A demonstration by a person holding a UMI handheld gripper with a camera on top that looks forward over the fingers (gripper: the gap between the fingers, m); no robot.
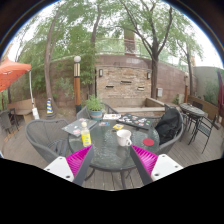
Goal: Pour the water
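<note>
A round glass patio table (105, 152) stands ahead of me. On it sit a white mug (124, 137), a yellow bottle (86, 137) and a small yellow thing (118, 127) farther back. My gripper (111, 160) is open, its magenta pads (78, 160) spread wide on either side of the table's near edge. Nothing is between the fingers; the mug and bottle lie just beyond them.
Dark metal chairs (45, 138) ring the table, one at the right (167, 130). A grey tray or paper (76, 126) lies on the far left of the tabletop. Behind are a stone wall (125, 85), a potted plant (95, 105), trees and an orange umbrella (12, 72).
</note>
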